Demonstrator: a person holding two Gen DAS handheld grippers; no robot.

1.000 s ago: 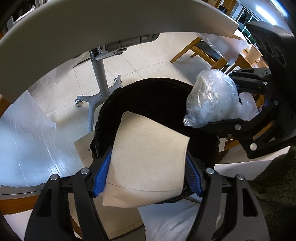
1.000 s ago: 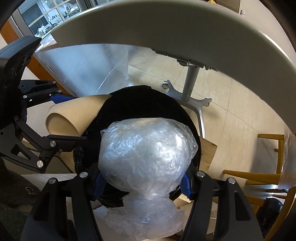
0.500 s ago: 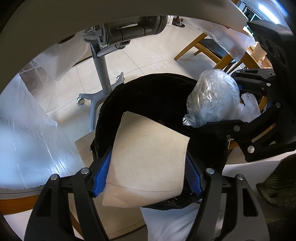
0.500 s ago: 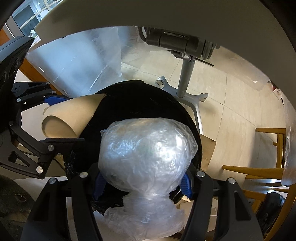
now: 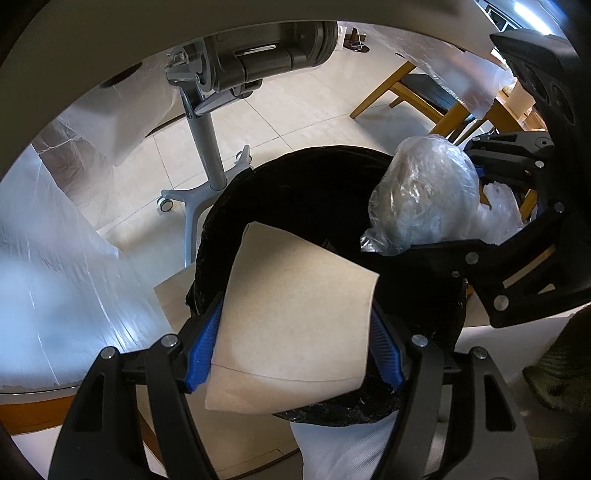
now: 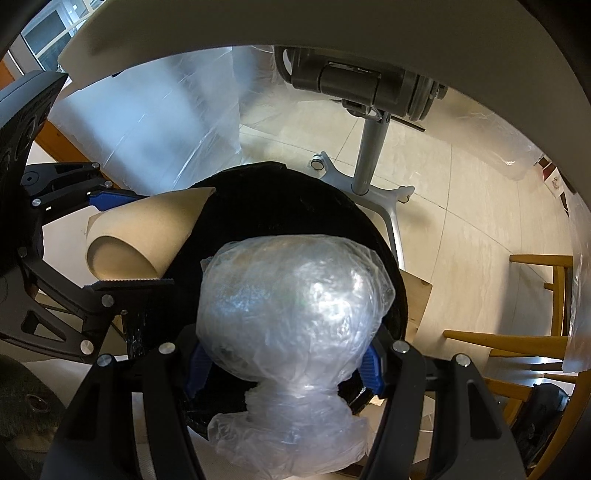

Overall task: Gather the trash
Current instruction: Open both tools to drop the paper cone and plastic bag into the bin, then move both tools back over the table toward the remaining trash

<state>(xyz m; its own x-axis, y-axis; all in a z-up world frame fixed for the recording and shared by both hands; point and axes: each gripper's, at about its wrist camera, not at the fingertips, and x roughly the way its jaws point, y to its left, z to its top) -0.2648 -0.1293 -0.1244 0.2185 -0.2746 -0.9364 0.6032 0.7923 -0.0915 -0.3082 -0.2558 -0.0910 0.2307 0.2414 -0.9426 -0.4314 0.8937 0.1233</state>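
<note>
A curled sheet of brown cardboard [image 5: 295, 317] sits between the blue pads of my left gripper [image 5: 295, 350], which is shut on it. It hangs over the near rim of a bin lined with a black bag [image 5: 306, 192]. My right gripper [image 6: 284, 362] is shut on a crumpled ball of clear plastic wrap [image 6: 291, 306], held above the same black-lined bin [image 6: 280, 206]. Each view shows the other gripper too: the plastic ball [image 5: 424, 195] at the right of the left wrist view, the cardboard roll [image 6: 144, 236] at the left of the right wrist view.
A grey stand on castors [image 5: 207, 147] rises just behind the bin, under a pale curved tabletop edge [image 6: 332, 26]. Clear plastic sheeting [image 5: 48, 280] drapes on the left. Wooden chairs [image 6: 532, 332] stand on the tiled floor to the right. A flat cardboard piece [image 5: 173, 299] lies beside the bin.
Both views have tilted slightly, so the tabletop edge slid upward and the stand's grey housing came into sight. The cardboard and the plastic ball remain gripped over the bin.
</note>
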